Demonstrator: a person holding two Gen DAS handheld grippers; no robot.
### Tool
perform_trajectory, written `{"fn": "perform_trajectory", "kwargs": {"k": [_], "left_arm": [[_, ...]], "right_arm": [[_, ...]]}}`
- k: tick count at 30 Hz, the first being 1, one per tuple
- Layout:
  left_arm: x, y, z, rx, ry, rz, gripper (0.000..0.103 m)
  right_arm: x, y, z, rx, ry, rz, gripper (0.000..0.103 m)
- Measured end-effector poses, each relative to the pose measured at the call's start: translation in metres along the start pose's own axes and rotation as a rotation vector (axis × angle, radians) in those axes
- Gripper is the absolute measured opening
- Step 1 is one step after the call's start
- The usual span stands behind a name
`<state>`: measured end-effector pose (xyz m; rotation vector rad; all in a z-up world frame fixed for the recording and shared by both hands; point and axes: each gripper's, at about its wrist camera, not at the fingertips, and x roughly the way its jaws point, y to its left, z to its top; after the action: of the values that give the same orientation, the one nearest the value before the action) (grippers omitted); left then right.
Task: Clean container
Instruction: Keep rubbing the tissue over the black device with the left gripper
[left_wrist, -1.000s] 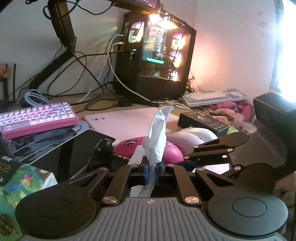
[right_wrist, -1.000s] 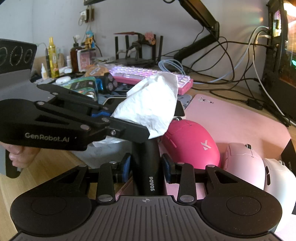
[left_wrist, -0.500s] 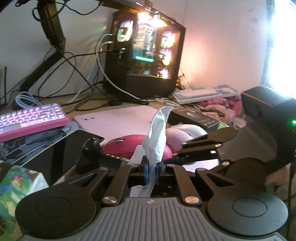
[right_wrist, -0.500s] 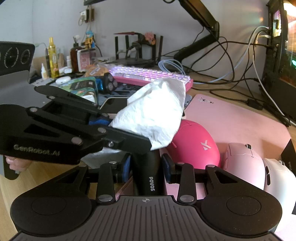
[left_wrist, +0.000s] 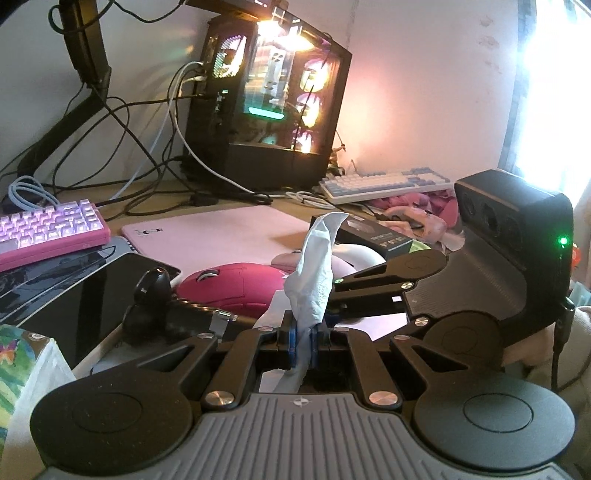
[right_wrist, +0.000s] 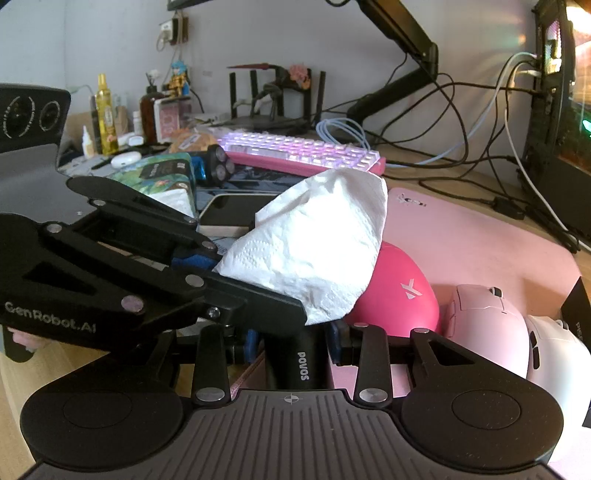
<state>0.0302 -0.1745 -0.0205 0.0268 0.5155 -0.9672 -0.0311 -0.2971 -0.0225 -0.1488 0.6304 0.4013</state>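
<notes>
White tissue (right_wrist: 314, 251), crumpled and embossed, pinched at its lower edge between the left fingers (right_wrist: 192, 258), fanning up and away beyond the tips; in the left wrist view a narrow upright strip (left_wrist: 314, 273) rising from between the pressed fingers (left_wrist: 291, 338). Black cylindrical container (right_wrist: 295, 363), lettered "POVOS" in white, clamped between the right fingers (right_wrist: 336, 341), running forward along them, its far end hidden under the tissue. Seen from the left (left_wrist: 162, 306), dark, rounded head jutting out past the right fingers.
</notes>
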Motion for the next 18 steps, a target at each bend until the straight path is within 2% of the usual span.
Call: {"fn": "perform_trajectory", "kwargs": {"k": [12, 18], "left_arm": [[-0.003, 0.011, 0.005, -0.038, -0.021, 0.132, 0.011], [-0.004, 0.01, 0.005, -0.029, -0.02, 0.133, 0.011]], "right_arm": [[0.0, 0.0, 0.0, 0.0, 0.0, 0.0, 0.039], [0.0, 0.0, 0.0, 0.0, 0.0, 0.0, 0.039]]}}
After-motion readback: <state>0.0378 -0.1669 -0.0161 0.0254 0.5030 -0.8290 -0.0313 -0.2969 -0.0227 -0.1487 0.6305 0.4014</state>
